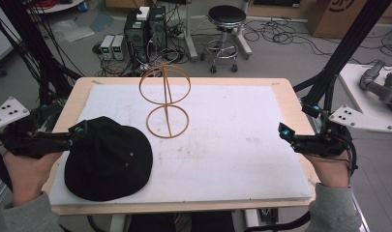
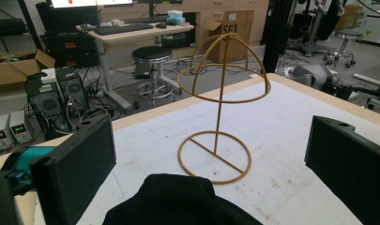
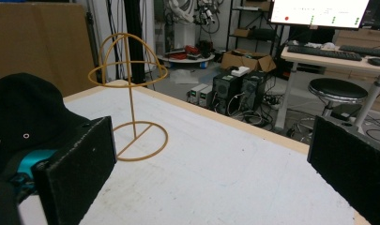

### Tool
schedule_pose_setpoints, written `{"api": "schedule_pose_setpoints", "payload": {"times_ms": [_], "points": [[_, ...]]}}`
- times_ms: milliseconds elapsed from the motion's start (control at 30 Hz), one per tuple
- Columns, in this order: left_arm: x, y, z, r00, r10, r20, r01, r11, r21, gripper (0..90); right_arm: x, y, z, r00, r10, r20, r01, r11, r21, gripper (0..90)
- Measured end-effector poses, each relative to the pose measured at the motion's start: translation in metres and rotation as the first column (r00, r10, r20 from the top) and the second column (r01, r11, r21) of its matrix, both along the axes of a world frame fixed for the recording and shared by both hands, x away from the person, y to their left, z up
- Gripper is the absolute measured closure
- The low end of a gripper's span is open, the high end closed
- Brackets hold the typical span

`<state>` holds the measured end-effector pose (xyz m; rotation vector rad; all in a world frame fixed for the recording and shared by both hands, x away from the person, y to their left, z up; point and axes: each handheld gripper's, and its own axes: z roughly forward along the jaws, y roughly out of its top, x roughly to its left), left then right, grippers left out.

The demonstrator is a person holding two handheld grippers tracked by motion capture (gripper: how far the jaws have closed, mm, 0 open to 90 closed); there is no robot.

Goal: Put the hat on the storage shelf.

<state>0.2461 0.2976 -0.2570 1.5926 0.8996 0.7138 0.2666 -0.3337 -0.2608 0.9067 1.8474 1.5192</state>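
The left gripper (image 1: 76,130) is held low at the table's (image 1: 280,96) nine o'clock edge, aimed toward three o'clock, its tip at the rim of the black cap (image 1: 109,157); the left hand (image 1: 26,164) is wrapped around its body, with a grey sleeve (image 1: 29,215) at the wrist. The right gripper (image 1: 284,131) is held at the three o'clock edge, aimed inward toward nine o'clock, gripped by the right hand (image 1: 329,169). In each gripper view the two black, rough-faced jaws are seen spread wide apart with nothing between them. The cap, of soft matte black cloth with small eyelets and a rounded crown, lies at about eight o'clock on the white, lightly scuffed mat (image 1: 222,145) laid over the pale wooden table. A hat stand (image 1: 165,104) of thin golden wire stands upright near twelve o'clock: a flat ring base with a crossbar, a straight stem and a domed cage on top, apart from the cap. From the left gripper view the cap's edge (image 2: 178,201) is seen just below the jaws, in front of the stand (image 2: 218,126). From the right gripper view the cap (image 3: 28,117) is seen rising at ten o'clock behind one jaw, and a black round stool (image 3: 338,91) beyond the table.
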Motion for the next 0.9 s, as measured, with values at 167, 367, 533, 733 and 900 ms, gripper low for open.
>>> {"api": "schedule_pose_setpoints", "payload": {"times_ms": [167, 367, 533, 733, 900], "points": [[0.0, 0.001, 0.0, 0.9999, 0.005, -0.012, -0.005, 1.0, 0.0, 2.5, 0.001, 0.0, -0.001, 1.0, 0.005, 0.001, -0.005, 1.0, -0.001, 1.1], [0.0, 0.005, -0.001, 0.9998, 0.015, -0.015, -0.015, 0.9999, 0.001, 2.5, 0.0, -0.002, 0.0, 1.0, 0.001, -0.002, -0.001, 1.0, -0.001, 1.2], [0.0, 0.011, -0.003, 0.9991, 0.034, -0.025, -0.034, 0.9993, -0.013, 2.6, 0.0, -0.006, 0.0, 1.0, -0.001, -0.003, 0.001, 1.0, 0.001, 1.1], [0.008, 0.007, -0.01, 0.9985, 0.012, -0.054, -0.012, 0.9999, -0.001, 2.5, 0.0, -0.011, -0.001, 1.0, -0.006, -0.001, 0.006, 1.0, 0.005, 1.1], [0.022, 0.001, -0.022, 0.9943, 0.005, -0.107, -0.005, 1.0, -0.002, 2.6, 0.0, -0.013, -0.001, 1.0, 0.004, -0.005, -0.004, 1.0, 0.007, 1.1]]}}
